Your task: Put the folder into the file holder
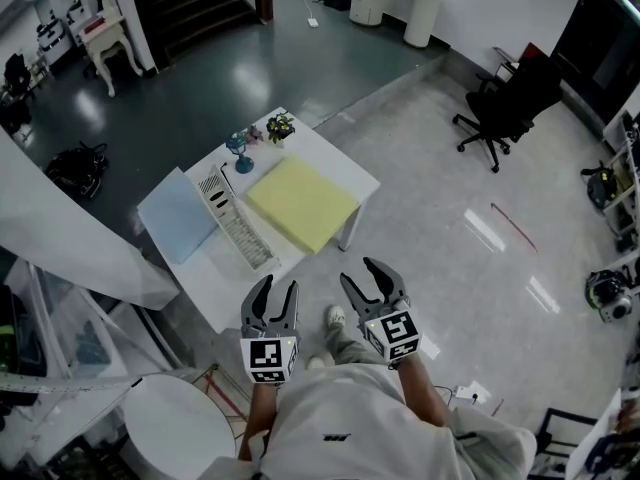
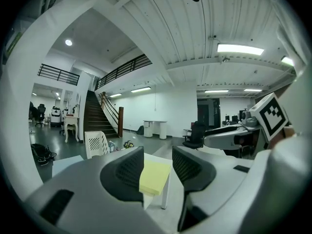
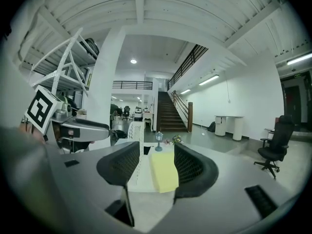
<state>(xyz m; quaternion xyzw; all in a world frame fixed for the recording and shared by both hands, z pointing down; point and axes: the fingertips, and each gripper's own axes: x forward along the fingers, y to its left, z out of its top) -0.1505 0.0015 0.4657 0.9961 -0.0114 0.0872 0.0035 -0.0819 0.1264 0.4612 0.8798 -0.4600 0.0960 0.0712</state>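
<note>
head view: white rectangular table [image 1: 345, 173] stands ahead of the person, and both grippers are held short of its near edge. on the table, left to right: pale blue flat folder [image 1: 178, 215], white slotted plastic file holder [image 1: 237, 223], pale yellow flat folder [image 1: 301, 204]. the holder sits between the two folders; neither folder is in it. small blue lamp-shaped ornament [image 1: 240, 152] and tiny potted plant [image 1: 280, 126] at the far edge. left gripper [image 1: 280, 286]: jaws a narrow gap apart, nothing between them. right gripper [image 1: 358, 271]: jaws slightly apart, nothing gripped, table in line beyond.
</note>
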